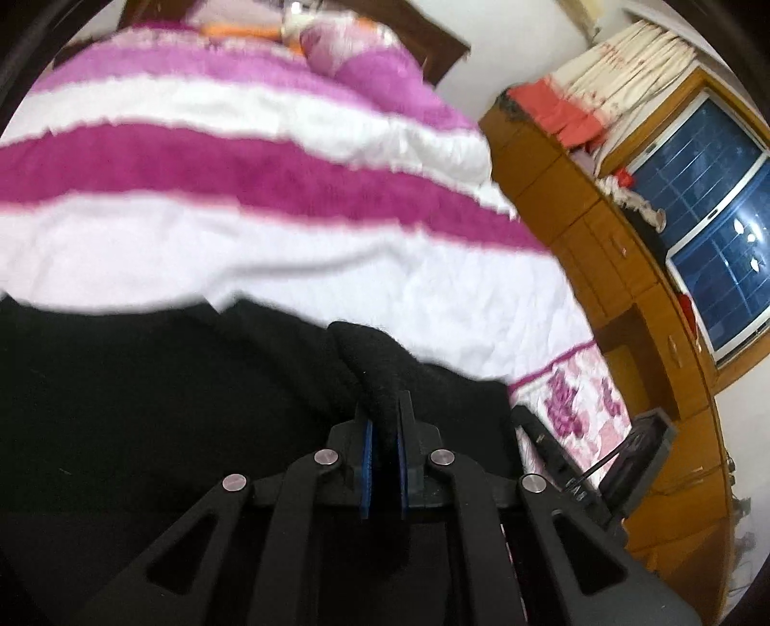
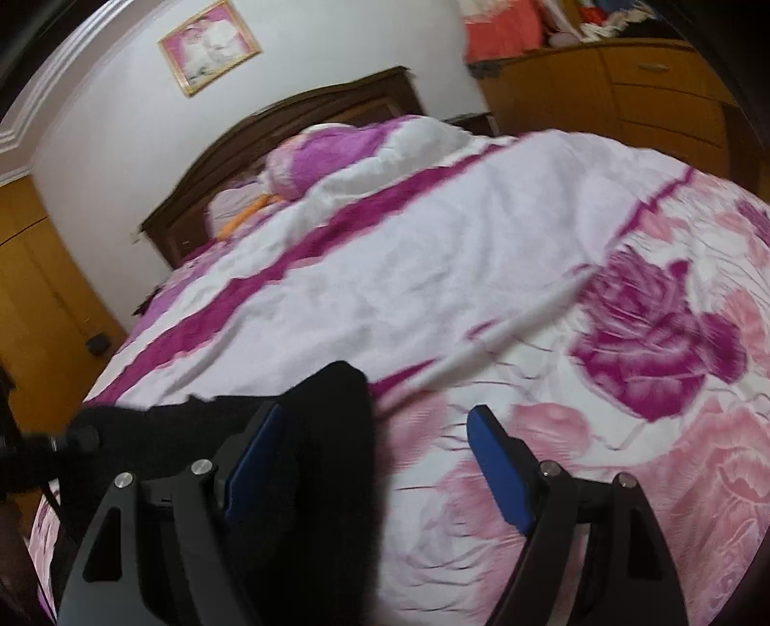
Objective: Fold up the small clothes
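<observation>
- On the bed (image 2: 481, 269), toward six o'clock, lies one black garment (image 1: 144, 409).
- My left claw (image 1: 383, 423) pinches a bunched fold of it between pressed-together pads.
- My right claw (image 2: 373, 436) stands spread, its edge just inside my nine-o'clock finger, ungripped.
- Step, I judge: lifting an edge to fold over.
- Next: right claw closes on the cloth.
- Count: one garment, two claws.

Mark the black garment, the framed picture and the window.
black garment (image 1: 380, 366), left wrist view, bunched fold just ahead of the jaws
framed picture (image 2: 209, 45), right wrist view, its pink centre
window (image 1: 712, 212), left wrist view, dark pane
</observation>
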